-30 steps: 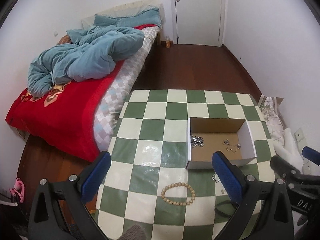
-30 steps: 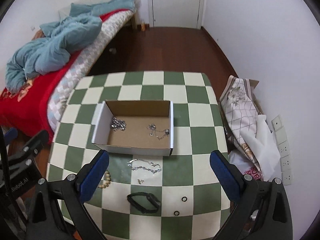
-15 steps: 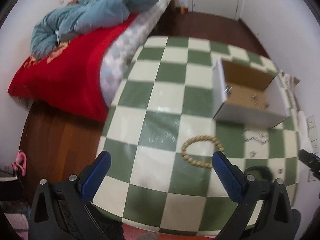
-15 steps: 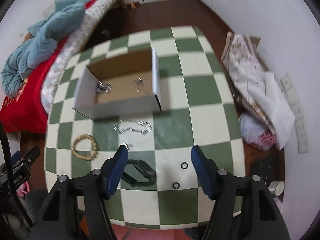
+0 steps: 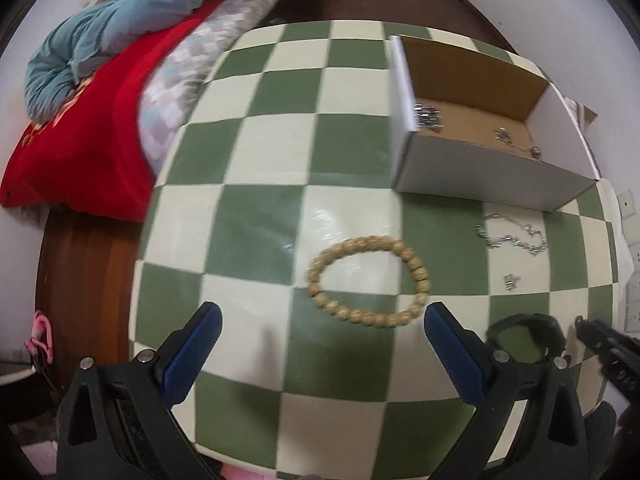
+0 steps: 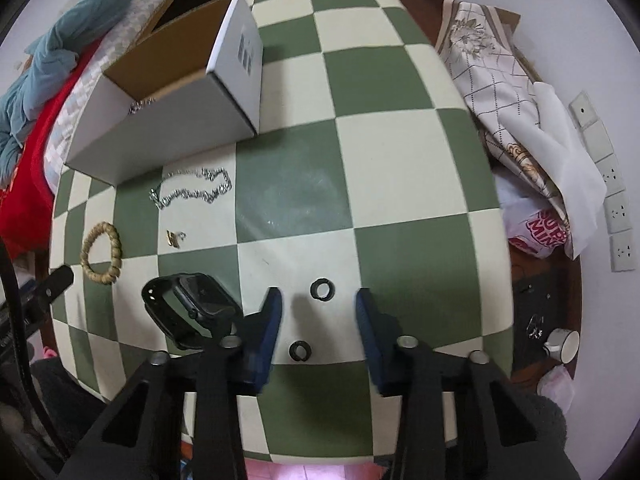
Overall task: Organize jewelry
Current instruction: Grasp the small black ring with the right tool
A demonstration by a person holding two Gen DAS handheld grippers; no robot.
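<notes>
I am bringing the left tongs (image 5: 320, 330) down over the wooden bead bracelet (image 5: 368, 280), which is lying flat on the checkered surface (image 5: 260, 152) just ahead of the tips, nearer the right finger than the left. These tongs are spread wide and holding nothing. To do this well, I judge I should be shifting a little to my right so the near arc of beads sits between the pads, then lowering until the tips are almost touching the surface and pinching one side of the loop rather than trying to span it.

The right tongs (image 6: 319, 312) are partly open and empty, hovering low over two small black rings: the farther ring (image 6: 322, 290) is lying just ahead between the fingers, the nearer ring (image 6: 300, 351) is sitting back between the blue pads. The black watch (image 6: 188, 308) is touching or almost touching the outside of the left finger, so I should be keeping clear of it while closing.

The open cardboard box (image 5: 480, 168), already holding some silver pieces, is ahead and to the right of the left tongs; the silver chain (image 6: 192, 192) and a small earring (image 6: 174, 237) are waiting on the surface before it.
</notes>
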